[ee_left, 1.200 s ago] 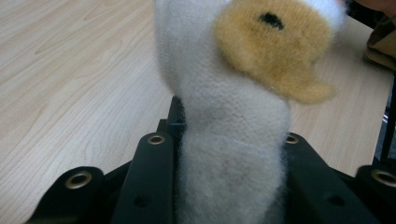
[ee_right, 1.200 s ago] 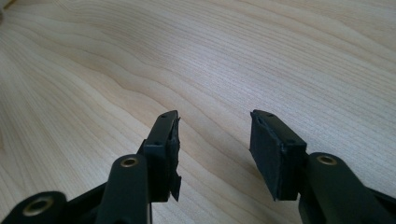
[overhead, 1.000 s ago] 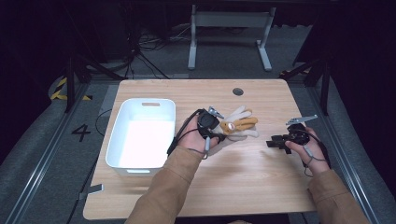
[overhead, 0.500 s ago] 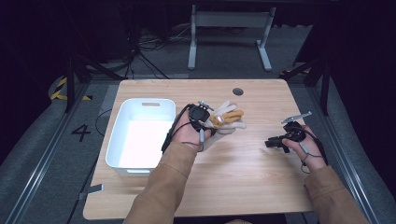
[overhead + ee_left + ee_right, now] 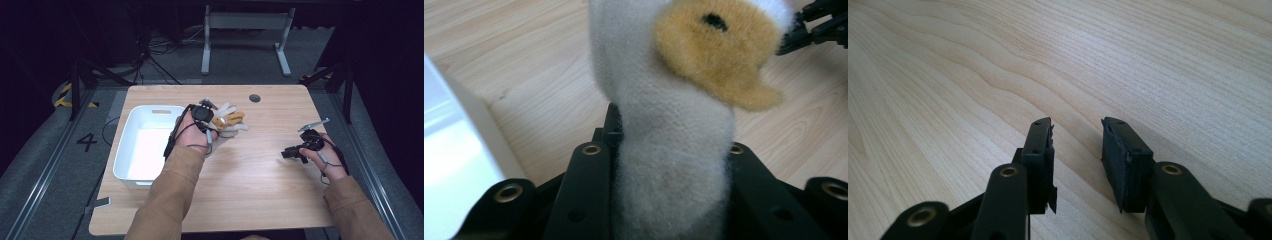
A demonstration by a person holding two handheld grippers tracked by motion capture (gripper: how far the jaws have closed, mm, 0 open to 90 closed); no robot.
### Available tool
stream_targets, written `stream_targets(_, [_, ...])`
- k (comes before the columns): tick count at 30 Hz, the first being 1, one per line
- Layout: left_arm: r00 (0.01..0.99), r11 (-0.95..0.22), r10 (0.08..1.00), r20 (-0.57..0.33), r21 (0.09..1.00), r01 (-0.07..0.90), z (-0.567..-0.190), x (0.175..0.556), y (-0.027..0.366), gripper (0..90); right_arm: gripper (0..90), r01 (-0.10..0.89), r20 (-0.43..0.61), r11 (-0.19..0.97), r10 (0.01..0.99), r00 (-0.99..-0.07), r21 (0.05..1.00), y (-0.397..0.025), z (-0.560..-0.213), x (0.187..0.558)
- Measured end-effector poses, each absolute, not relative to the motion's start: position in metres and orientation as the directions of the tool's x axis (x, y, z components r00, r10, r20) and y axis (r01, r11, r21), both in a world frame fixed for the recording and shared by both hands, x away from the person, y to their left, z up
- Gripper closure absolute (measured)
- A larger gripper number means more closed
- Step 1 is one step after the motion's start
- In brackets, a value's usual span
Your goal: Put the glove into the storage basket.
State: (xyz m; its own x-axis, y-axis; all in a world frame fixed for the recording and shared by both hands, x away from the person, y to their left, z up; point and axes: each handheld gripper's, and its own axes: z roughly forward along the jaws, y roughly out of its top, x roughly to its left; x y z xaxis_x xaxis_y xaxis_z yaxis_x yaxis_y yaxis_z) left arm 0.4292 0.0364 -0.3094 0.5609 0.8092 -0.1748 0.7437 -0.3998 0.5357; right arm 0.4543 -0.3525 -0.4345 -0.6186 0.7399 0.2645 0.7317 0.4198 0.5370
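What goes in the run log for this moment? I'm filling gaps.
left gripper: shut on plush toy | toy: lifted beside white bin | right gripper: open, empty, over table

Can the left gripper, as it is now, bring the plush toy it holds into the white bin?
Probably yes. The left gripper is shut on the plush toy, and the white bin sits open-topped just beside it, with nothing between them.

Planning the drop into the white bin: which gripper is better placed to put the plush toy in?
Left. The left gripper is shut on the plush toy right beside the bin. The right gripper is open over bare table, across the table from the bin.
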Motion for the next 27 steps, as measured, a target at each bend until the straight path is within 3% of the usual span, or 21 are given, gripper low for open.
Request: stream_targets(27, [0.314, -0.193, 0.913, -0.259, 0.405, 0.894, -0.290, 0.449, 0.063, 72.8, 63.4, 0.733, 0.266, 0.434, 0.734, -0.625, 0.523, -0.352, -0.436, 0.450])
